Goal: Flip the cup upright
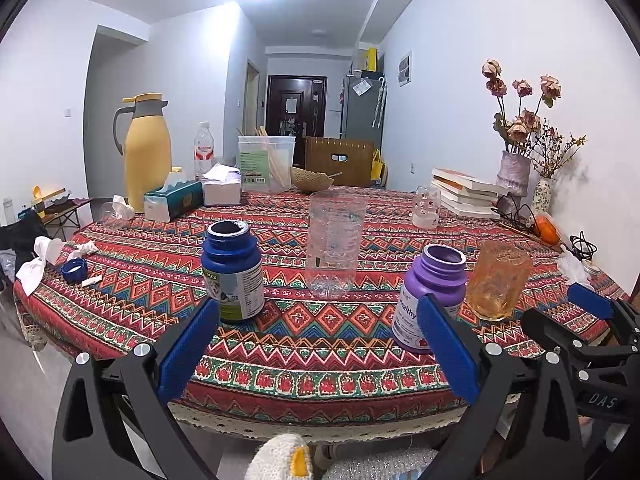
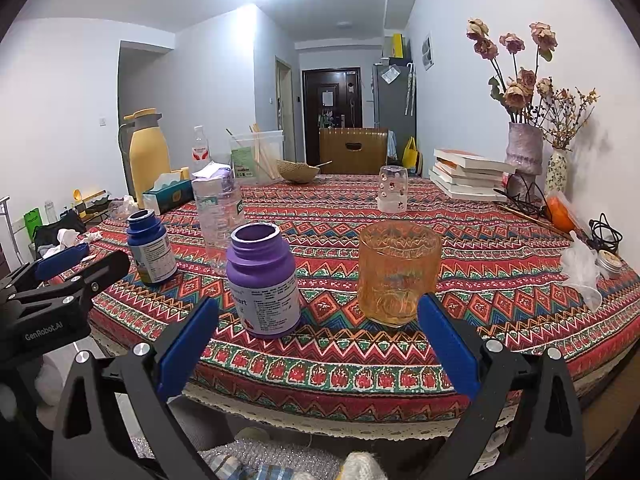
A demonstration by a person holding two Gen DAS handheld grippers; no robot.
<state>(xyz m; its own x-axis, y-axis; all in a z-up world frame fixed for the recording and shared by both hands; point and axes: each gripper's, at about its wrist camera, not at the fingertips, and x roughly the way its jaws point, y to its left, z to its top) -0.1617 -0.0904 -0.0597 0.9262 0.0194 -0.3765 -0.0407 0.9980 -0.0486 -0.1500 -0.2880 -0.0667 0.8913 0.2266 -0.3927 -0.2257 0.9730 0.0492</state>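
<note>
An amber patterned glass cup (image 2: 396, 272) stands on the patterned tablecloth near the front edge, its thick base at the bottom; it also shows in the left wrist view (image 1: 498, 278). A small clear cup with printed dots (image 2: 393, 189) stands mouth down farther back, also in the left wrist view (image 1: 427, 207). My right gripper (image 2: 318, 320) is open and empty, just in front of the amber cup and a purple bottle (image 2: 264, 280). My left gripper (image 1: 320, 320) is open and empty at the table's front edge, between a blue bottle (image 1: 234, 272) and the purple bottle (image 1: 432, 296).
A clear cut plastic bottle (image 1: 335, 240) stands mid-table. A yellow thermos (image 1: 146, 152), tissue boxes, a clear tub and a bowl sit at the back left. Stacked books (image 2: 468, 176), flower vases (image 2: 524, 152), an orange (image 2: 560, 210) and cables line the right wall side.
</note>
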